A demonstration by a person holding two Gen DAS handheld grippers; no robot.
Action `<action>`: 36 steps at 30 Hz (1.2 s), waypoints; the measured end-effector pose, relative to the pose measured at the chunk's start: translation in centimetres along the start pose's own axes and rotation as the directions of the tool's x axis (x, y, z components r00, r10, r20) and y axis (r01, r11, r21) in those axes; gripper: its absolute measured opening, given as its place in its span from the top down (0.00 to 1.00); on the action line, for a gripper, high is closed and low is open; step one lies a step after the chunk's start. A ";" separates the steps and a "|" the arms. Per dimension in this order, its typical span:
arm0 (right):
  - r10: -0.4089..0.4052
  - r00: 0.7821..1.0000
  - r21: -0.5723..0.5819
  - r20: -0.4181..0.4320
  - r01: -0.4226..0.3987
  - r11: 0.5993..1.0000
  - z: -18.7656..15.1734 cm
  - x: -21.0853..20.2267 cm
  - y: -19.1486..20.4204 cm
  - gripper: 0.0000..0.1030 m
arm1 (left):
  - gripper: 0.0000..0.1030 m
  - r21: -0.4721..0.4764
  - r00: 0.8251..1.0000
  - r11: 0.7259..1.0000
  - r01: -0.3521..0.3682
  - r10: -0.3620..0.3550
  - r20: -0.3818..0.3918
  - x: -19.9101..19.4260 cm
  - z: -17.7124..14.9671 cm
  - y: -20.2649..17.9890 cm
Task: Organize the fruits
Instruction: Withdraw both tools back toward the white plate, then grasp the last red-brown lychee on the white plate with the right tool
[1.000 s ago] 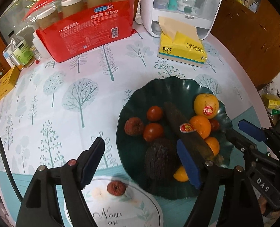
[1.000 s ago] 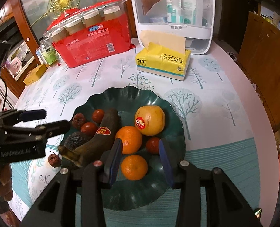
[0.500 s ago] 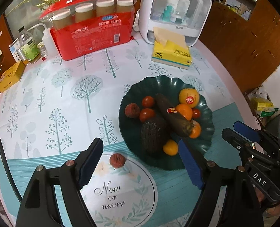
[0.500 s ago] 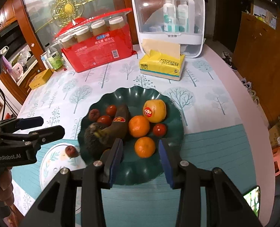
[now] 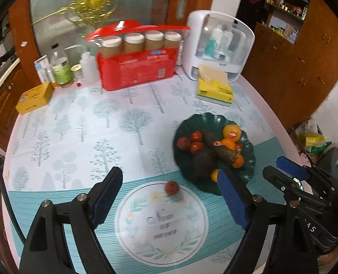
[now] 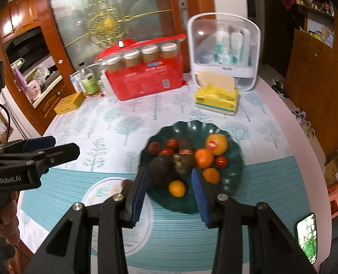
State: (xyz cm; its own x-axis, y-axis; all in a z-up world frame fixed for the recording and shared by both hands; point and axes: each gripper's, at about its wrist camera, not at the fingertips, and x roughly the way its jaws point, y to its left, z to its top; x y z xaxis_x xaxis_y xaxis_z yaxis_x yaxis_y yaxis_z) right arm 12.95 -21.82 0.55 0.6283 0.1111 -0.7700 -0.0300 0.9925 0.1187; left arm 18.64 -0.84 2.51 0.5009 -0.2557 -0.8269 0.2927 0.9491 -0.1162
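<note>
A dark green scalloped plate (image 5: 187, 123) (image 6: 234, 159) holds a dark banana (image 5: 219, 148), an avocado (image 5: 203, 162) (image 6: 162, 169), several oranges, small tomatoes and a reddish lychee-like fruit (image 5: 183, 143). One small red fruit (image 5: 171, 187) lies alone on the round printed mat (image 5: 162, 228), left of the plate; in the right wrist view it (image 6: 125, 182) is partly hidden by a finger. My left gripper (image 5: 169, 196) is open and empty, held above the mat. My right gripper (image 6: 169, 189) is open and empty, held above the plate's near edge.
At the table's back stand a red pack of jars (image 5: 137, 64), a white storage case (image 5: 219, 45), a yellow tissue pack (image 5: 214, 89), bottles (image 5: 61, 68) and a yellow box (image 5: 33, 98). A phone (image 6: 307, 237) lies at the right edge.
Both grippers have pulled back and up from the plate, so the whole table shows. Both stay open. The fruits have not moved.
</note>
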 end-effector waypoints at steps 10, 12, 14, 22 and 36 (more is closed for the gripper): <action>0.055 0.998 -0.009 -0.035 -0.056 0.998 -0.9 2.9 5.8 0.61 | 0.18 -0.003 0.993 0.993 -0.114 0.114 -0.008 1.5 -3.1 5.8; 0.068 0.997 0.010 -0.049 -0.067 0.998 -1.5 4.3 6.4 0.61 | 0.18 -0.007 0.992 0.992 -0.126 0.126 -0.021 2.6 -3.9 6.6; 0.077 0.995 0.031 -0.061 -0.075 0.997 -2.2 5.5 7.0 0.61 | 0.18 -0.014 0.991 0.992 -0.126 0.125 -0.038 3.8 -4.6 7.4; 0.083 0.987 0.119 -0.138 -0.067 0.991 -5.7 11.2 7.5 0.61 | 0.18 -0.026 0.989 0.992 -0.121 0.118 -0.092 8.6 -7.0 8.8; 0.055 0.979 0.160 -0.197 -0.024 0.987 -7.4 17.2 7.7 0.61 | 0.18 -0.064 0.988 0.992 -0.110 0.103 -0.112 12.9 -7.8 9.9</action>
State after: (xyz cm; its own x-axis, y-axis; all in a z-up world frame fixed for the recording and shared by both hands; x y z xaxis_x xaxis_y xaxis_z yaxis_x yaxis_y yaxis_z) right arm 17.74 -11.93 -16.41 0.4606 0.1736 -0.8704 0.0801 0.9686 0.2356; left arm 21.62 6.69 -13.61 0.4342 -0.1347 -0.8907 0.1829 0.9813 -0.0593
